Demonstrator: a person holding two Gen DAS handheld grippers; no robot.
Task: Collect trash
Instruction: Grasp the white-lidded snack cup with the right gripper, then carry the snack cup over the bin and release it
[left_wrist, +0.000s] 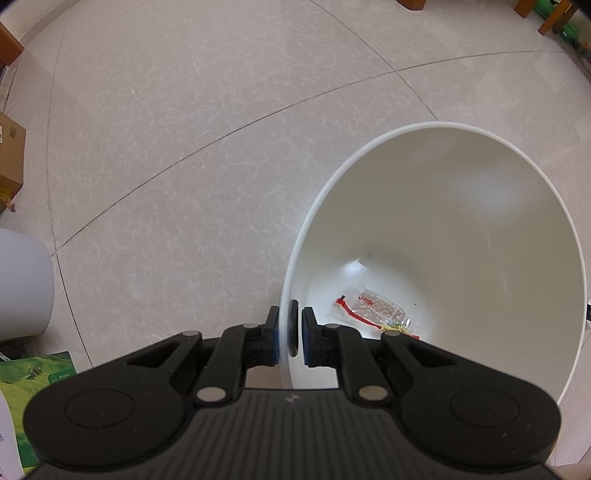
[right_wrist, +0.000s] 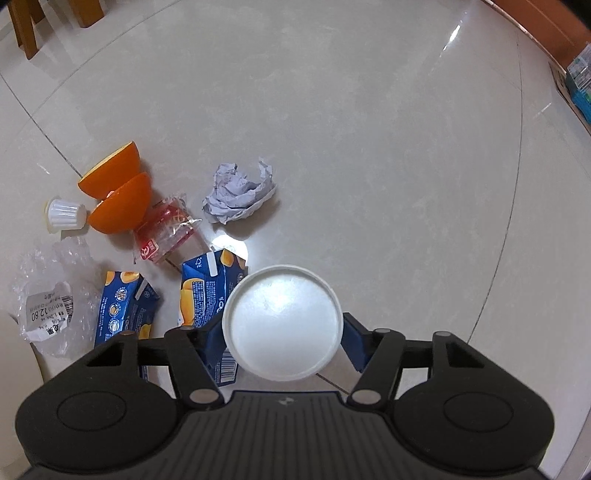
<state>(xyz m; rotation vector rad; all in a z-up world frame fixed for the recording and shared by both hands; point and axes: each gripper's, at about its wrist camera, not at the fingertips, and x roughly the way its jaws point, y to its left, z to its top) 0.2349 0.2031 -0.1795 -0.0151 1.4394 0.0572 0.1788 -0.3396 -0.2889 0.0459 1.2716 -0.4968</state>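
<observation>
Trash mostly uncollected: one wrapper (left_wrist: 376, 310) in bin (left_wrist: 517, 155). Left gripper (left_wrist: 290, 332) clamped on bin rim; right gripper (right_wrist: 282, 332) astride white cup (right_wrist: 282, 321), grip unclear. Cartons (right_wrist: 203, 291), orange halves (right_wrist: 118, 206), crumpled paper (right_wrist: 240, 195) left on floor (right_wrist: 369, 147).

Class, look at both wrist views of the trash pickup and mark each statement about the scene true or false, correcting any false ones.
1. The left tool is clamped on the rim of the white bin. True.
2. The bin is empty. False: a clear wrapper lies at its bottom.
3. A white cup sits between the fingers of the right tool. True.
4. The orange halves are inside the bin. False: they lie on the floor.
5. A crumpled paper ball lies on the floor. True.
</observation>
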